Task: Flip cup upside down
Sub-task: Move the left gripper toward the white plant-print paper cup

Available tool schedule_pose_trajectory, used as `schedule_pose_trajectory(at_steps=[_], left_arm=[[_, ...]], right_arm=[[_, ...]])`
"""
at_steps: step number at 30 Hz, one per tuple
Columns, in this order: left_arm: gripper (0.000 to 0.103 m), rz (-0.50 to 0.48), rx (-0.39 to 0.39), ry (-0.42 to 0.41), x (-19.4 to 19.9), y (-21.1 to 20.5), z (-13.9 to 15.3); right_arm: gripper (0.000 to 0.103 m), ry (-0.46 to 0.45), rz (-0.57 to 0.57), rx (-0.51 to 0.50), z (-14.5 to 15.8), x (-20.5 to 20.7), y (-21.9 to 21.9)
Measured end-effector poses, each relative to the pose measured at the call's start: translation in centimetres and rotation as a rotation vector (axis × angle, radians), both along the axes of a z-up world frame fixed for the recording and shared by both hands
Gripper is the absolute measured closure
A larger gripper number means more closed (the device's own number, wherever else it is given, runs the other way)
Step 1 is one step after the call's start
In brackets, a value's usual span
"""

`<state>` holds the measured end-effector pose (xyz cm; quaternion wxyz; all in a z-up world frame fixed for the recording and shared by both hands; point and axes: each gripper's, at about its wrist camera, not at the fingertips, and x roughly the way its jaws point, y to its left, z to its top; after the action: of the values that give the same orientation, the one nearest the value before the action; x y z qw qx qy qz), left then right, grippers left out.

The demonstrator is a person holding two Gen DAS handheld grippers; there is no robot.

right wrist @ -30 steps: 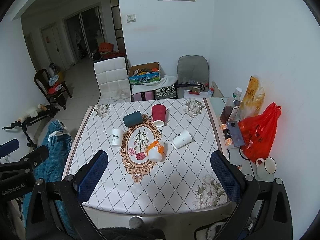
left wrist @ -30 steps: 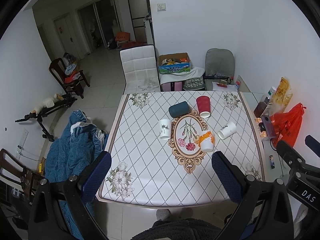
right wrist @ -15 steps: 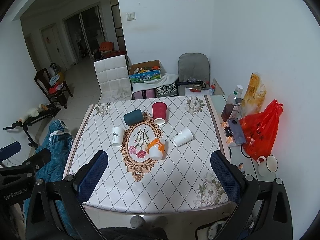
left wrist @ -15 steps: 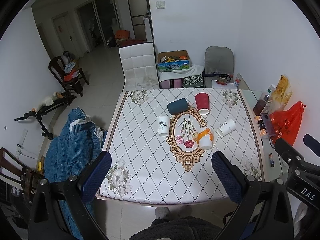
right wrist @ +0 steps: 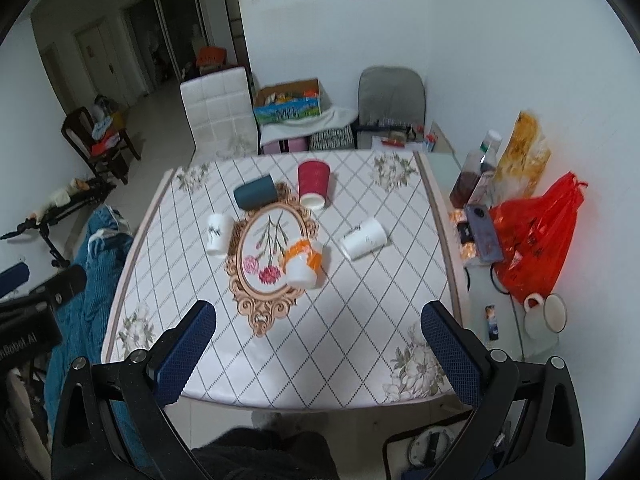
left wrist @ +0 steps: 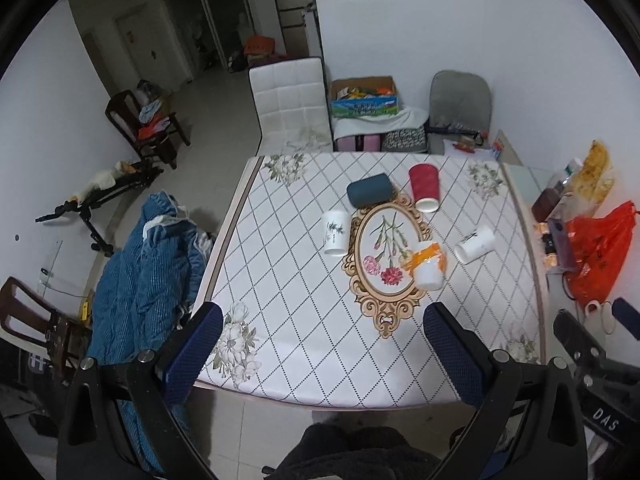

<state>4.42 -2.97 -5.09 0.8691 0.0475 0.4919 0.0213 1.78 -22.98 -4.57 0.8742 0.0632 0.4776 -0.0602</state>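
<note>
Several cups lie or stand on the white patterned table (left wrist: 304, 320). A red cup (left wrist: 424, 191) (right wrist: 313, 184), a dark teal cup (left wrist: 369, 193) (right wrist: 255, 196), a white cup (left wrist: 474, 244) (right wrist: 364, 238) and an orange-and-white cup (left wrist: 428, 266) (right wrist: 303, 264) lie on their sides. A white cup with a plant print (left wrist: 334, 232) (right wrist: 218, 234) stands. My left gripper (left wrist: 322, 344) and right gripper (right wrist: 318, 344) are open and empty, held high before the table's near edge, far from every cup.
A red plastic bag (right wrist: 536, 240), bottles (right wrist: 474, 172) and a white mug (right wrist: 544, 316) crowd the side table at the right. A blue blanket (left wrist: 140, 276) hangs at the left. A white chair (left wrist: 290, 100) and a grey chair (left wrist: 460, 104) stand behind the table.
Both grippers have drifted slightly; the table sits a little differently in each view. The cups have not moved. Both grippers stay open.
</note>
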Motion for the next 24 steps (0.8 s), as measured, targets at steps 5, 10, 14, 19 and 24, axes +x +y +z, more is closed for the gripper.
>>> schedule_pose_trajectory(at_steps=[5, 10, 14, 19, 24], left_arm=[[0.0, 0.004, 0.021, 0.058, 2.5, -0.3, -3.0], [0.0, 0.001, 0.035, 0.114, 5.4, -0.1, -5.6], [0.0, -0.016, 0.043, 0.161, 8.0, 0.1, -7.7], [0.0, -0.041, 0.058, 0.221, 11.8, 0.4, -10.5], [0.0, -0.062, 0.077, 0.261, 15.3, 0.6, -12.9]], right_arm=[[0.0, 0.071, -0.008, 0.014, -3.7, 1.9, -0.4], [0.0, 0.139, -0.021, 0.019, -7.7, 4.1, -0.1], [0.0, 0.193, -0.038, 0.034, -10.6, 6.2, 0.4], [0.0, 0.255, -0.054, 0.05, -13.7, 9.1, 1.4], [0.0, 0.314, -0.063, 0.054, -16.8, 12.1, 2.5]])
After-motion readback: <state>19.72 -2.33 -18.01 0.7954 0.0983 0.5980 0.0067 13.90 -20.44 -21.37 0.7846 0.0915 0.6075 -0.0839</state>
